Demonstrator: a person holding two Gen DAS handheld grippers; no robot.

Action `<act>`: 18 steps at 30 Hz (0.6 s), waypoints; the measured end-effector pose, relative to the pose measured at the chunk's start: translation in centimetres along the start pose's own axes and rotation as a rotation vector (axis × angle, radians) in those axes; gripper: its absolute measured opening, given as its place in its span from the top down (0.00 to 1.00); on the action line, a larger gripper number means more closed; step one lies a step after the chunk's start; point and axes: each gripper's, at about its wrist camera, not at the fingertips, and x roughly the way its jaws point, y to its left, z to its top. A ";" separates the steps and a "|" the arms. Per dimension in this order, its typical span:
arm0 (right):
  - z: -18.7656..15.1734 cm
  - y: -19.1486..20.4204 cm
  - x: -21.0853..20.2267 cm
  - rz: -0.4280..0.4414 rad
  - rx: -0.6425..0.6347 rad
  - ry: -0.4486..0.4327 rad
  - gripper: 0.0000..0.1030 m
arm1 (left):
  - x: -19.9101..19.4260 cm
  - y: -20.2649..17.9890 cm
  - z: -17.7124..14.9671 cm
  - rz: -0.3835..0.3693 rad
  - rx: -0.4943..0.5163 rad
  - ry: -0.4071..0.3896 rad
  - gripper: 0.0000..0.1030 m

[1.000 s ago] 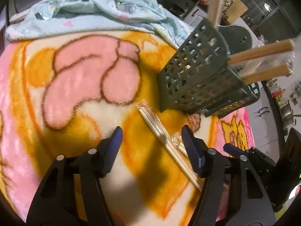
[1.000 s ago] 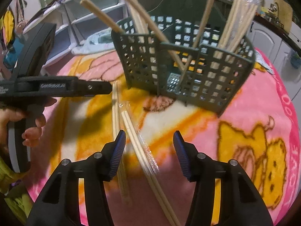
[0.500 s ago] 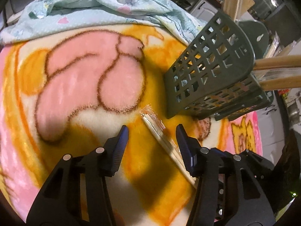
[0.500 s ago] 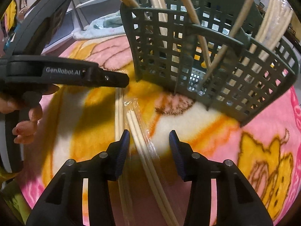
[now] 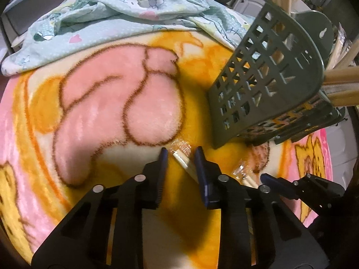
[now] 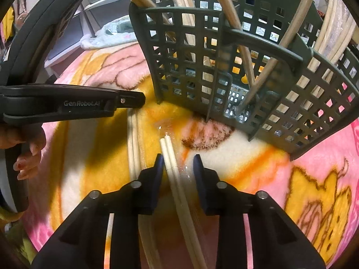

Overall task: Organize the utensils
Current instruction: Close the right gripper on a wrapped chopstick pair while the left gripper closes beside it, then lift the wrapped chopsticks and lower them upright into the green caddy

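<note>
Two plastic-wrapped pairs of wooden chopsticks lie on a pink and orange blanket. One pair (image 5: 182,160) lies between the fingers of my left gripper (image 5: 180,157), which is open and narrow around it. The other pair (image 6: 171,157) lies between the fingers of my right gripper (image 6: 176,161), also open around it. The first pair shows in the right wrist view (image 6: 132,139) under the left gripper. A grey lattice utensil basket (image 6: 246,67) holding several chopsticks and wooden utensils stands just beyond; it also shows in the left wrist view (image 5: 264,85).
A crumpled light-blue cloth (image 5: 116,15) lies at the far edge of the blanket (image 5: 89,103). The right gripper's finger (image 5: 276,183) lies close to the right of the left gripper. Shelves (image 6: 94,22) stand beyond the blanket.
Both grippers moved forward toward the basket and lowered over their chopstick pairs. Both sets of jaws narrowed around the pairs.
</note>
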 end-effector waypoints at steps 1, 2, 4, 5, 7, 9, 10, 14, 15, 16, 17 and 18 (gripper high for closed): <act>0.0 -0.1 0.0 0.000 0.000 0.000 0.82 | 0.1 0.0 0.0 -0.001 0.000 -0.001 0.84; 0.1 -0.1 -0.1 0.001 0.002 0.000 0.85 | 0.1 0.1 0.0 -0.002 0.001 -0.003 0.84; 0.3 -0.3 -0.1 0.011 0.010 -0.001 0.88 | 0.0 0.4 0.0 -0.009 0.002 -0.008 0.86; 0.3 -0.3 -0.2 0.011 0.011 -0.003 0.88 | 0.0 0.6 -0.1 -0.014 -0.001 -0.010 0.87; 0.2 -0.5 -0.7 0.013 0.016 -0.010 0.90 | -0.3 1.4 0.1 -0.028 -0.006 -0.011 0.88; -0.2 -0.8 -1.2 0.023 0.030 -0.019 0.94 | -0.4 2.1 0.2 -0.048 -0.016 -0.010 0.90; -0.3 -1.0 -1.6 0.031 0.039 -0.027 0.94 | -0.4 2.3 0.1 -0.056 -0.020 -0.009 0.91; -0.7 -1.1 -2.9 0.042 0.051 -0.057 0.94 | -1.2 3.0 0.1 -0.076 -0.021 -0.010 0.92; -0.8 -1.2 -3.3 0.045 0.055 -0.065 0.94 | -1.4 3.1 0.0 -0.082 -0.023 -0.014 0.92; -0.9 -1.4 -3.9 0.047 0.065 -0.076 0.94 | -1.7 2.9 -0.1 -0.091 -0.024 -0.022 0.93; -1.0 -1.6 -4.3 0.049 0.071 -0.084 0.94 | -2.0 2.7 -0.3 -0.103 -0.023 -0.031 0.93; -1.1 -1.8 -4.7 0.052 0.078 -0.093 0.94 | -2.5 2.6 -0.4 -0.114 -0.019 -0.040 0.93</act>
